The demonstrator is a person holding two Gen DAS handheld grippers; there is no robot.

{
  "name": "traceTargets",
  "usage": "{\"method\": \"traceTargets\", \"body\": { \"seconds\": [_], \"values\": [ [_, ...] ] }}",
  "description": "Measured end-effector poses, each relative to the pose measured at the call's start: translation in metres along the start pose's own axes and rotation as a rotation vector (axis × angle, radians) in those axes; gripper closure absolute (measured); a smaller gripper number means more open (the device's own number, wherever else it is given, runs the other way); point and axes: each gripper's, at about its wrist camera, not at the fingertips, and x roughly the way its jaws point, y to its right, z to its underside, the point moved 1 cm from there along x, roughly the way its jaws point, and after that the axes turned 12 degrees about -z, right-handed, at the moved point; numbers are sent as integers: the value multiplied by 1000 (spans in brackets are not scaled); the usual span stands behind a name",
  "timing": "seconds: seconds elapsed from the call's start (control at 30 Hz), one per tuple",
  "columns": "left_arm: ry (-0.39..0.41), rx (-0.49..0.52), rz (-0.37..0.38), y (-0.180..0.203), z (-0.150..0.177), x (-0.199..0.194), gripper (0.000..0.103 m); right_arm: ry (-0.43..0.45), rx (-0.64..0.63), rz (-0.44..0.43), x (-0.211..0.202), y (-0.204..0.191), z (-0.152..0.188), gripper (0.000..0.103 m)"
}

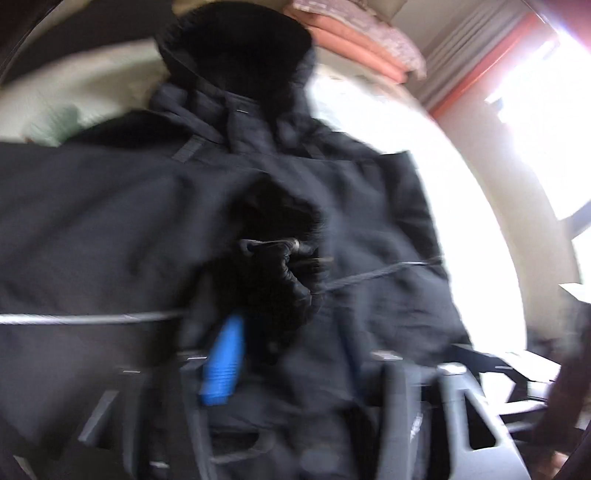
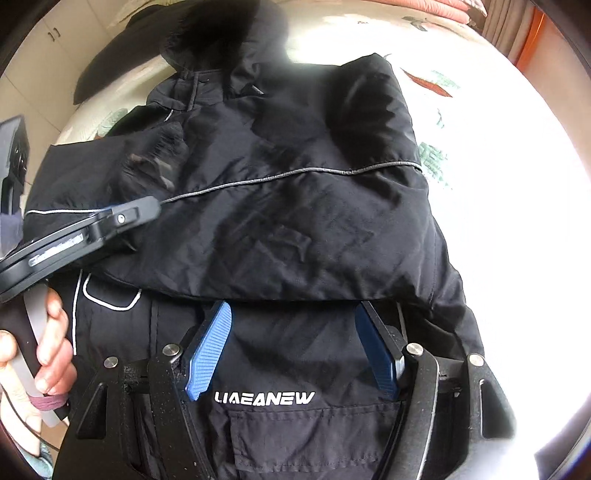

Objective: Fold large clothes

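Observation:
A large black hooded jacket (image 2: 295,221) with thin grey piping lies spread on a white patterned bed (image 2: 498,184), hood at the far end. Its right sleeve is folded across the body. My right gripper (image 2: 295,314) is open, its blue pads (image 2: 208,350) resting on the jacket near white lettering (image 2: 264,398). My left gripper (image 2: 147,208) reaches in from the left over the folded sleeve. In the blurred left wrist view the jacket (image 1: 147,221) fills the frame, and the left gripper (image 1: 284,332) shows one blue pad (image 1: 223,362) with black cloth bunched between the fingers.
Another dark garment (image 2: 110,66) lies beyond the hood. Folded pink bedding (image 1: 362,40) is stacked at the far end of the bed (image 1: 424,155). A bright window (image 1: 546,92) and curtain stand at the right. Cupboards (image 2: 55,33) stand at the far left.

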Motion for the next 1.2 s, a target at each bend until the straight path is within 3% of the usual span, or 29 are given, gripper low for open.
{"method": "traceTargets", "body": {
  "seconds": [0.07,0.2,0.4,0.67,0.73,0.8,0.93,1.03,1.13,1.2],
  "values": [
    [-17,-21,71,1,2,-8,25,5,-10,-19,-2,-1,-3,31],
    [3,-18,6,-1,4,-39,25,32,-56,-50,-8,-15,-18,31],
    [83,-139,-61,-43,13,-97,25,36,-71,-216,13,-50,-59,30],
    [134,-279,-144,-95,27,-120,25,-23,69,-375,76,-56,-92,31],
    [141,-287,-157,-101,29,-124,25,-21,89,-439,81,-55,-93,53],
    [142,-293,-170,-102,28,-123,25,-2,99,-466,78,-54,-91,61],
    [156,-303,-204,-105,22,-126,25,55,42,-416,41,-58,-86,78],
    [180,-288,-219,-103,11,-136,25,147,4,-333,-15,-46,-89,78],
    [202,-239,-237,-96,-5,-138,25,253,-37,-186,-74,-25,-91,78],
    [180,-196,-261,-89,-17,-125,25,271,-56,-93,-92,-8,-93,78]
  ]
}}
